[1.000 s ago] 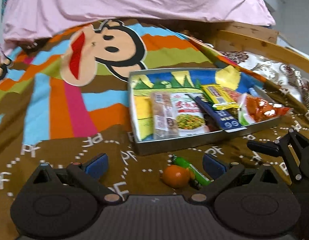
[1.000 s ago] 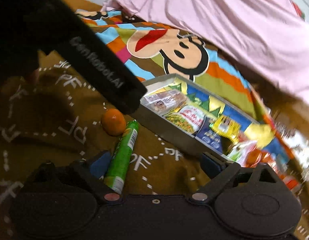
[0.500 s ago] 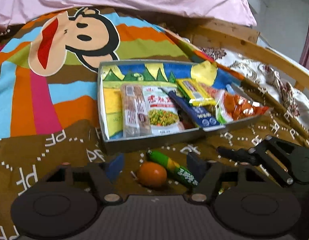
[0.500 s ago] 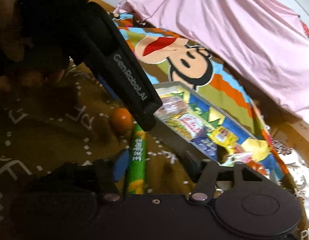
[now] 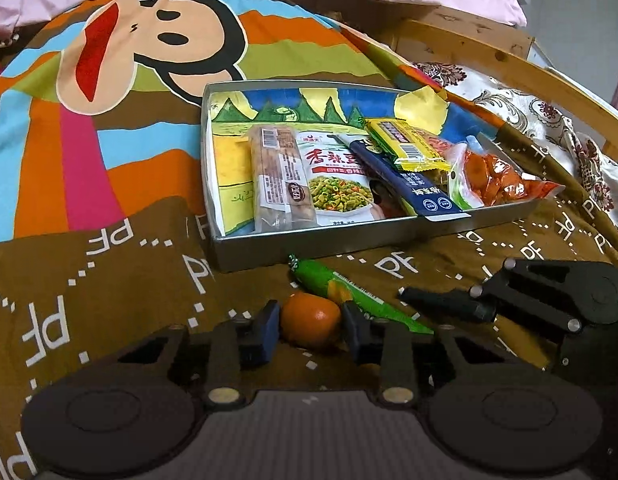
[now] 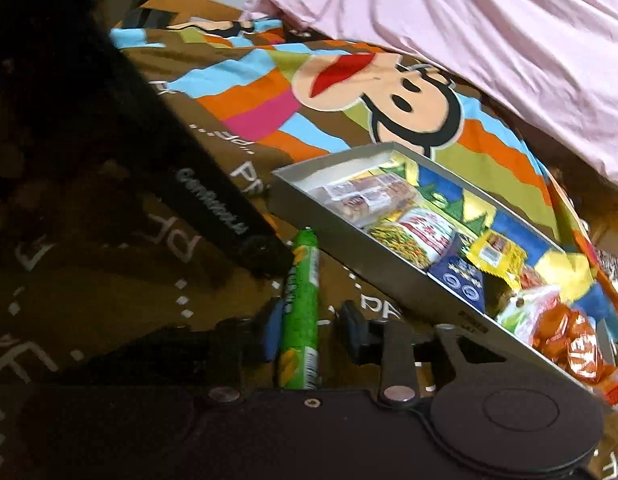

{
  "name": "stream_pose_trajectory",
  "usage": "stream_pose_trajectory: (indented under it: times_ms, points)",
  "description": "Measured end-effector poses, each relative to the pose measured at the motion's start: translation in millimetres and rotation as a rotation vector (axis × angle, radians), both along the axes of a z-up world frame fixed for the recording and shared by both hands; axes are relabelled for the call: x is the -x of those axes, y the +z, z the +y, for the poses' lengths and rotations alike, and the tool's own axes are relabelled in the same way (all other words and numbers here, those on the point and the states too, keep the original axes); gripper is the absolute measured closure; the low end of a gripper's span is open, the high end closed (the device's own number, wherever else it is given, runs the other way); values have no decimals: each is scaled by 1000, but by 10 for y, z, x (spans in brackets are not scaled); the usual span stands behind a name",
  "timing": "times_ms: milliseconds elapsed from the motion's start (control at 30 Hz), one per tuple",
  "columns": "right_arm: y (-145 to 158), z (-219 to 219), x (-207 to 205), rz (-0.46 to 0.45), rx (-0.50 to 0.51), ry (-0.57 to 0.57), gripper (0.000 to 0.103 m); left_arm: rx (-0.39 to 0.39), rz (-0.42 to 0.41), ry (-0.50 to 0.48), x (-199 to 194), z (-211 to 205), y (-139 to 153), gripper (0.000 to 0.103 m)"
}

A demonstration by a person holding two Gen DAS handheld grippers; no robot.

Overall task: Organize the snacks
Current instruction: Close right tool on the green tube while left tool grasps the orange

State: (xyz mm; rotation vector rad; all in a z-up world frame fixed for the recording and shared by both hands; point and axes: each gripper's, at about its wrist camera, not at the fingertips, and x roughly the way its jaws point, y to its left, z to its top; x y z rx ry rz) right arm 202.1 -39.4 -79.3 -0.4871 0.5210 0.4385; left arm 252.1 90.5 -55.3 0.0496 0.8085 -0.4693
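Note:
A small orange fruit (image 5: pixel 310 321) lies on the brown bedspread, between the pads of my left gripper (image 5: pixel 311 330), whose jaws have closed to touch both its sides. A green sausage stick (image 5: pixel 351 295) lies beside it; in the right wrist view the stick (image 6: pixel 301 312) sits between the fingers of my right gripper (image 6: pixel 311 330), which still stands a little wider than the stick. A grey metal tray (image 5: pixel 349 242) just beyond holds several snack packets, among them a green-bean packet (image 5: pixel 337 184) and an orange packet (image 5: pixel 493 178).
The tray (image 6: pixel 349 256) rests on a bright cartoon monkey bedspread (image 5: pixel 109 120). A pink quilt (image 6: pixel 469 20) lies behind. A wooden bed rail (image 5: pixel 509 60) runs along the right. The left gripper's body (image 6: pixel 129 140) crosses the right wrist view.
Both grippers have moved in and narrowed. The left one has closed around the orange fruit; the right one has narrowed around the green stick.

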Motion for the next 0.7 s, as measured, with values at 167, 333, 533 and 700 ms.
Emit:
stream_pose_trajectory:
  times_ms: [167, 333, 533, 700]
  points:
    - [25, 14, 129, -43, 56, 26, 84, -13, -42, 43, 130, -3, 86, 68]
    - [110, -42, 303, -139, 137, 72, 85, 12, -88, 110, 197, 21, 218, 68]
    - [207, -226, 493, -241, 222, 114, 85, 79, -127, 173, 149, 10, 325, 68]
    - [363, -505, 517, -351, 226, 84, 85, 123, -152, 203, -30, -83, 399, 68]
